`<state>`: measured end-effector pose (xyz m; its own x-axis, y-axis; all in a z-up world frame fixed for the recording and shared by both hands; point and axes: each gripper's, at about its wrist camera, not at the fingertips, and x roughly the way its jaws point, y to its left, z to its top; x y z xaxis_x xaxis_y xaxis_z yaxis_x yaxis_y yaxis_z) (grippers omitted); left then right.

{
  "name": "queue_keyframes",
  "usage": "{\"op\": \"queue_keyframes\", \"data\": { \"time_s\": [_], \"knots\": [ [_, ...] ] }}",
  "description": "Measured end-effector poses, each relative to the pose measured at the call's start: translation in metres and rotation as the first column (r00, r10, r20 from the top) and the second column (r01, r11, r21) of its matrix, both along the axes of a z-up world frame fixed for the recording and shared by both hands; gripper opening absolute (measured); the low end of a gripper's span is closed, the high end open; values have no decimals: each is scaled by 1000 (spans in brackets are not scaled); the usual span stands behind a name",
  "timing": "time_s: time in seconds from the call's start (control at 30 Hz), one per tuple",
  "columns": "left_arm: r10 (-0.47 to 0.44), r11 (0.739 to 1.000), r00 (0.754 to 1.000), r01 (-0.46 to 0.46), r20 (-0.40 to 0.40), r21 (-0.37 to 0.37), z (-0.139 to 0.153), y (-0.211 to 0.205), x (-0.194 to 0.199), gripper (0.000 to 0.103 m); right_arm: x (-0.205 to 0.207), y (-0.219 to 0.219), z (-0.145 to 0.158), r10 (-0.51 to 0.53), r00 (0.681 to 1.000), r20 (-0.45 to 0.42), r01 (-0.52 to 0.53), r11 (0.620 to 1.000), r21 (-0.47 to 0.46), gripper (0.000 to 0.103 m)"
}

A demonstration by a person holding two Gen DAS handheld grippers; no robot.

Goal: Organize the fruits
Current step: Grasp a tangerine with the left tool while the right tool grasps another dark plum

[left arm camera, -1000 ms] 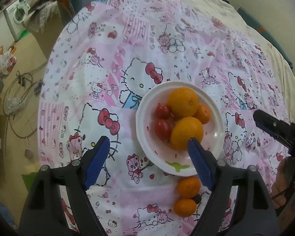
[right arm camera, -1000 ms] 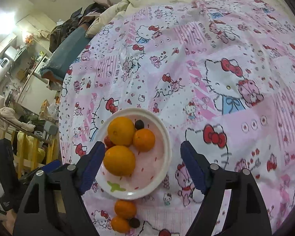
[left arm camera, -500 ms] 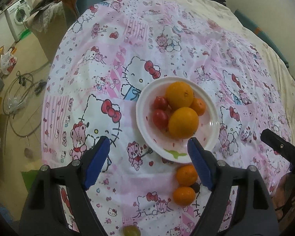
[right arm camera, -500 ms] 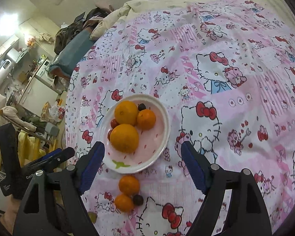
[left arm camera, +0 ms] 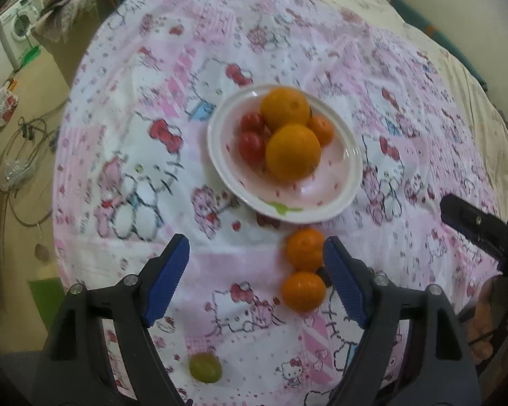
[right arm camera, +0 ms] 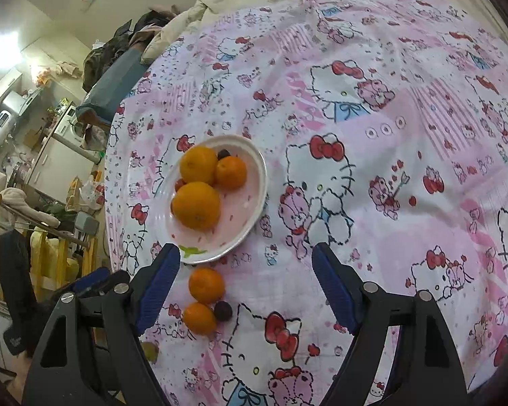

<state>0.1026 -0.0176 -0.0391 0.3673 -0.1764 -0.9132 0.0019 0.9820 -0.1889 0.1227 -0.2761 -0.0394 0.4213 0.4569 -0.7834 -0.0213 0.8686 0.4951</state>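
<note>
A white plate on the pink cartoon-cat cloth holds two big oranges, a small tangerine, two red tomatoes and a dark grape. Just in front of the plate lie two tangerines, a dark grape and a green grape. My left gripper stands open above the cloth, the loose tangerines by its right finger. Over bare cloth my right gripper hangs open, the tangerines near its left finger.
The cloth-covered bed spreads wide to the right and back. Left of the bed lie a floor with cables, a washing machine and cluttered shelves. A hand holds the other gripper at the right edge.
Both grippers have drawn back toward the near edge of the cloth, so the plate sits farther off and the loose tangerines and green grape have come into view. Jaws unchanged.
</note>
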Motion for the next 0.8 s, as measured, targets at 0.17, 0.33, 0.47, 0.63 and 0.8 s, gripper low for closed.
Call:
{"op": "queue_keyframes", "data": {
  "time_s": [0.17,0.33,0.47,0.63,0.8],
  "knots": [
    [-103,994,988,98,-118,-47,-30,-30,-6,79,-2,-8,-6,-5,1000,-17,5,1000,-10,83],
    [-159,987,968,161,-195,-7,-56,-59,-11,78,-5,-17,-8,-19,1000,-23,18,1000,-16,83],
    [-154,988,965,156,-210,-6,-63,-67,-9,72,-6,-24,-8,-26,999,-19,26,999,-23,83],
    [-125,992,956,130,-267,1,-74,-65,-3,64,-6,-30,-9,-34,999,-24,33,999,-25,83],
    [-154,988,945,149,-289,-38,-79,-64,-5,39,-3,-26,-16,-25,998,-59,23,999,-41,83]
  ]
}}
